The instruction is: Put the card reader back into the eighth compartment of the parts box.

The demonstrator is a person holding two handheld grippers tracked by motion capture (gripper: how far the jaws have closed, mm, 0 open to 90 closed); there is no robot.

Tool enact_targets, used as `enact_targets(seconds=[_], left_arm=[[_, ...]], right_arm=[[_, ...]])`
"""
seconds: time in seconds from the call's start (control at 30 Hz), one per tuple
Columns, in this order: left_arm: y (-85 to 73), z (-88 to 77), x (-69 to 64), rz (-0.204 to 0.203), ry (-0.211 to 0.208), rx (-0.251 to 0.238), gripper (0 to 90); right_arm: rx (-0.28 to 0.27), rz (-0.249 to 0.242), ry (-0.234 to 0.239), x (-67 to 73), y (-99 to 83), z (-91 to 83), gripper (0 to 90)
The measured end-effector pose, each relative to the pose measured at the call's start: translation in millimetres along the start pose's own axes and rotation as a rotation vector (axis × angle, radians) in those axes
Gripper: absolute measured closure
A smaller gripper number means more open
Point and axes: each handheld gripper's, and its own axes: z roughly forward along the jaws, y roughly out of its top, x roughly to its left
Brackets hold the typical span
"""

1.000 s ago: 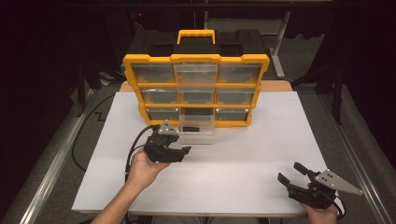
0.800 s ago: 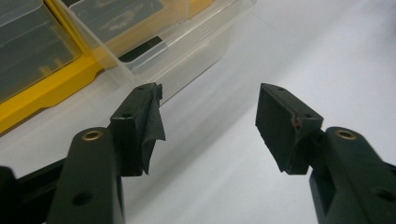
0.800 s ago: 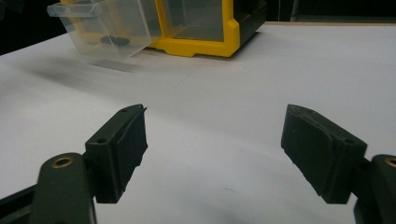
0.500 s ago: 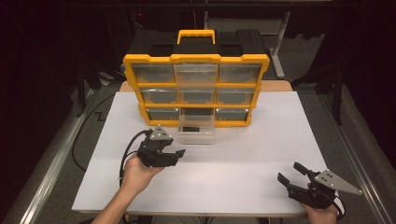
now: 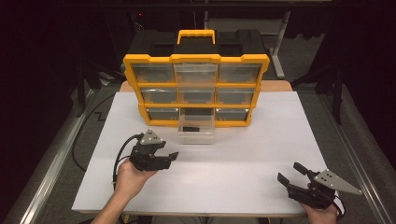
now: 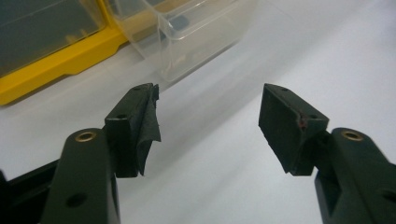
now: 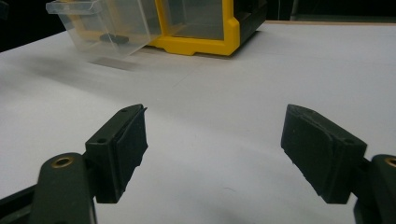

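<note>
Both tongs stand wide and hold nothing: our left tongs (image 5: pixel 169 157) (jaws just been opening, nothing between them) hover over the bench (image 5: pixel 233 154) near the clear drawer (image 5: pixel 196 127), which is pulled out of the yellow organizer (image 5: pixel 196 86); our right tongs (image 5: pixel 289 173) sit well apart at the near corner.

organiser (image 5: pixel 196 58): yellow frame and handle, black back, smoky clear drawers | pulled-out drawer (image 5: pixel 196 130): clear, small black part inside | table (image 5: pixel 233 177): plain white | left gripper (image 5: pixel 166 158), right gripper (image 5: pixel 289 173): black, grey plates
</note>
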Motion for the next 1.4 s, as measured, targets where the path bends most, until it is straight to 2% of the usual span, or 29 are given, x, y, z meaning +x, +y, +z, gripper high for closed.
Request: enact_targets(seconds=[0.67,1.23,1.4], left_arm=[[-21.0,-8.0,7.8,-0.017,0.039,-0.043,34.9],[-38.7,-13.5,14.5,-0.037,0.041,-0.091,33.4],[-44.5,-14.8,16.4,-0.04,0.054,-0.095,33.0]], right_arm=[[0.001,-0.006,-0.001,0.9,0.2,1.1,22.6],[0.002,-0.005,-0.001,1.4,0.2,1.5,22.7],[0.002,-0.003,-0.001,1.7,0.1,1.5,22.7]])
